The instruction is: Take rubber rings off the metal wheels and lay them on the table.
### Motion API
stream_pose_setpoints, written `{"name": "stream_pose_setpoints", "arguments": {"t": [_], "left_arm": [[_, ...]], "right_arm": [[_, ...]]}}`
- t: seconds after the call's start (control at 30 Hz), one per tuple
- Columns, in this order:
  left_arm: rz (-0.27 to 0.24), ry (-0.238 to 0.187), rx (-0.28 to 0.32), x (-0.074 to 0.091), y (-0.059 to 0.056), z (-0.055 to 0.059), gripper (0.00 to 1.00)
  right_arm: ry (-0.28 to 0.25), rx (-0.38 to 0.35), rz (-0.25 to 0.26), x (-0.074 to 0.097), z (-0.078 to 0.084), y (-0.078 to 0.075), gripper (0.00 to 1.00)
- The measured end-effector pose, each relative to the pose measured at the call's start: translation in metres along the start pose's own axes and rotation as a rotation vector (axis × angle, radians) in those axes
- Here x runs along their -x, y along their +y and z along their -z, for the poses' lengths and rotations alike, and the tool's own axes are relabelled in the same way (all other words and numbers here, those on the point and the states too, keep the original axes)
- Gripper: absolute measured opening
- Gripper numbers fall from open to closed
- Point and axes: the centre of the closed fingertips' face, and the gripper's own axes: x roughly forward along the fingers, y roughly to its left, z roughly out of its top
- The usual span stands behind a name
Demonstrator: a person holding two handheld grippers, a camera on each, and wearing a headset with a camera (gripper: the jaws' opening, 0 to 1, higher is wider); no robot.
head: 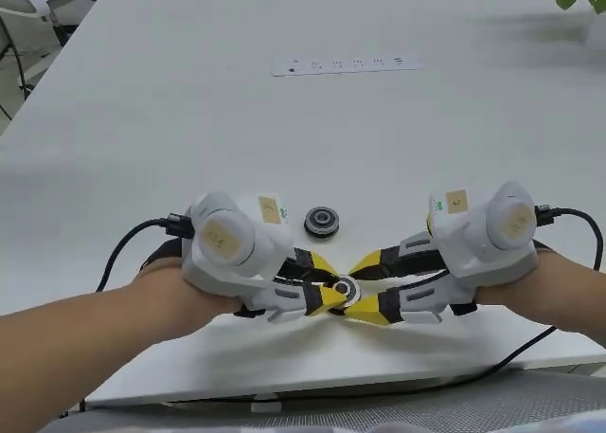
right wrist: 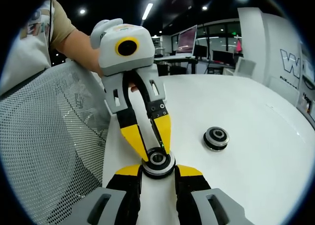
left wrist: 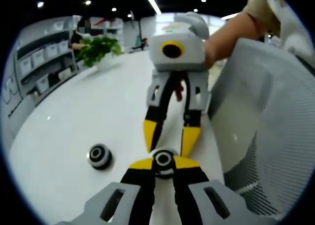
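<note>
Room: An office is seen, with shelves [left wrist: 44,57], ceiling lights and a green plant [left wrist: 98,48].
Table: A big white table [head: 189,120] is used for the work. Lots of bare space is left on it for laying rings down.
Chair: A grey mesh chair [right wrist: 49,136] is seen just beside the near edge of the table.
Power strip: A white power strip [head: 346,64] is laid far back, well apart from the work.
Left gripper: The left gripper [left wrist: 165,165] is brought in from the left. Its jaws are closed to a narrow gap on the held wheel.
Right gripper: The right gripper [right wrist: 158,172] is brought in from the right, tip to tip with the other. Its jaws are closed on the same wheel too.
Held wheel: The held wheel [head: 343,289] is pinched between both grippers, near the front edge. Its flat face is turned up.
Spare wheel: A spare wheel [head: 322,221] is laid flat on the table, just behind the grippers.
Rubber ring: The black rubber ring [right wrist: 171,162] is wrapped around the held wheel and is not yet off.
Key spot: Both grippers are equally near. It cannot be told which jaws are on rubber and which on metal. The ring will likely need to be slid off along the middle hole's line.
</note>
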Motion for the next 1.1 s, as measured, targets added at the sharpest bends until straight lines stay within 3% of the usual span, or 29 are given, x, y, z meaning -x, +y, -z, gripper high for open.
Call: {"name": "stream_pose_setpoints", "arguments": {"t": [0.4,0.53,0.57,0.6,0.83,0.9,1.1], "left_arm": [[-0.002,-0.005,0.003,0.000,0.000,0.000,0.14],[-0.003,-0.008,0.005,0.000,0.000,0.000,0.14],[-0.003,-0.009,0.007,0.000,0.000,0.000,0.14],[-0.003,-0.009,0.007,0.000,0.000,0.000,0.14],[-0.005,-0.011,0.011,0.000,0.000,0.000,0.14],[-0.005,-0.011,0.010,0.000,0.000,0.000,0.14],[-0.005,-0.013,0.009,0.000,0.000,0.000,0.14]], "right_arm": [[0.006,-0.010,0.006,0.002,0.002,0.000,0.20],[0.025,0.001,0.012,0.004,0.005,-0.001,0.17],[0.055,0.018,0.021,0.006,0.010,-0.002,0.14],[0.035,0.001,0.015,0.005,0.007,-0.001,0.12],[0.043,-0.004,0.015,0.006,0.009,-0.001,0.10],[0.064,0.008,0.025,0.007,0.013,-0.003,0.03],[0.056,-0.009,0.025,0.007,0.011,-0.002,0.02]]}}
